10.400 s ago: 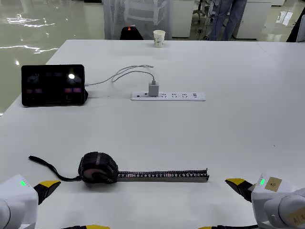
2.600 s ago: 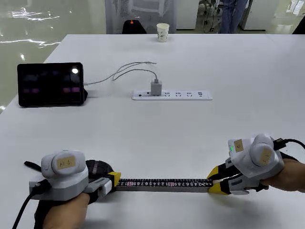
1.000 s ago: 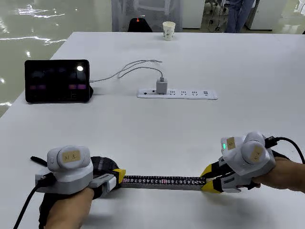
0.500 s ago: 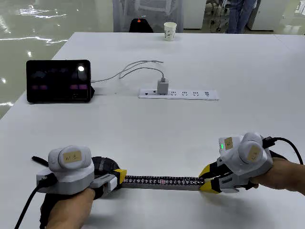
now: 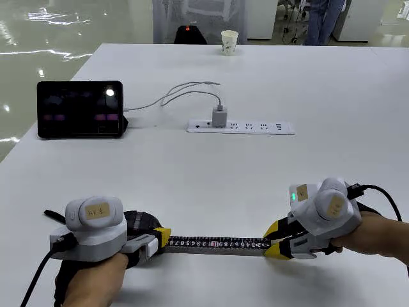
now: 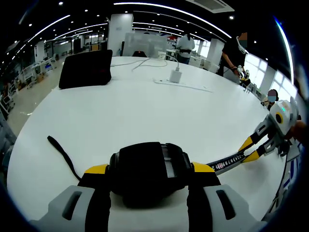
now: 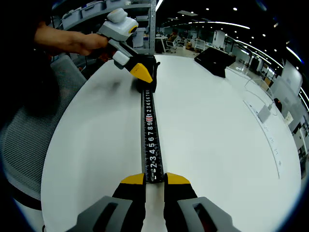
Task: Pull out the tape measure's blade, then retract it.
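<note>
The left claw (image 5: 157,237) hides most of the tape measure case (image 5: 140,221).

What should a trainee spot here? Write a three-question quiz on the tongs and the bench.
1. True or false: the left tongs are shut on the tape measure's case.
2. What do the right tongs grip?
A. the wrist strap
B. the end of the blade
C. the paper cup
3. Fill in: the white charger is plugged into the ____.

Key: 1 true; 2 B; 3 power strip.
</note>
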`<state>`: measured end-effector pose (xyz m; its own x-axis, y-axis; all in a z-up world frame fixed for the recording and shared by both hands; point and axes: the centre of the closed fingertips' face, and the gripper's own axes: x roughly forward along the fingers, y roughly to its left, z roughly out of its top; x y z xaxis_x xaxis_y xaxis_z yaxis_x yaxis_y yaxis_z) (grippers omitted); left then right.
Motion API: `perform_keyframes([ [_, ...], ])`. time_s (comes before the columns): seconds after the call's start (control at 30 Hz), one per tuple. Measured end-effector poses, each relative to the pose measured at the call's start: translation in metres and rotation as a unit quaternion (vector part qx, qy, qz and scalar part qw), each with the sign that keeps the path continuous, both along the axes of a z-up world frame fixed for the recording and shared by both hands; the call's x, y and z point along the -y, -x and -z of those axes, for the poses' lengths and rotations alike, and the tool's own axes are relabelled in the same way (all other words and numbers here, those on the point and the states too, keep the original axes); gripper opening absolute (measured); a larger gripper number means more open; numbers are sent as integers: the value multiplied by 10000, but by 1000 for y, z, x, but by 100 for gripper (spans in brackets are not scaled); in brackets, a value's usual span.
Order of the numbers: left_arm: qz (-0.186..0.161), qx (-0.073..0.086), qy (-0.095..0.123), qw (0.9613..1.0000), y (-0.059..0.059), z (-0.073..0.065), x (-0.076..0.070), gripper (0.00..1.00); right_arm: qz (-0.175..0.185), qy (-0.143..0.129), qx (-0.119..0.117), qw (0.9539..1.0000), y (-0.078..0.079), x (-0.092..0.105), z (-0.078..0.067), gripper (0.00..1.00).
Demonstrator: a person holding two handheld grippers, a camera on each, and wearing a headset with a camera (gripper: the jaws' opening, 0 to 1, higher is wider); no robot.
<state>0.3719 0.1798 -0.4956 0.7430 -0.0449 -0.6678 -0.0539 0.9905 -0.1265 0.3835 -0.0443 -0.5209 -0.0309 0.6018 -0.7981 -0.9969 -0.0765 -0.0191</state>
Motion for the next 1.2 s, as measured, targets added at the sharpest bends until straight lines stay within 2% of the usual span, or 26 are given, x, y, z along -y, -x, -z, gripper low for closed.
perform_keyframes([
  [1.2, -2, -7, 85, 10000, 0, 1, -1, 59, -50, -57, -8, 10000, 1, -25, 0, 10],
])
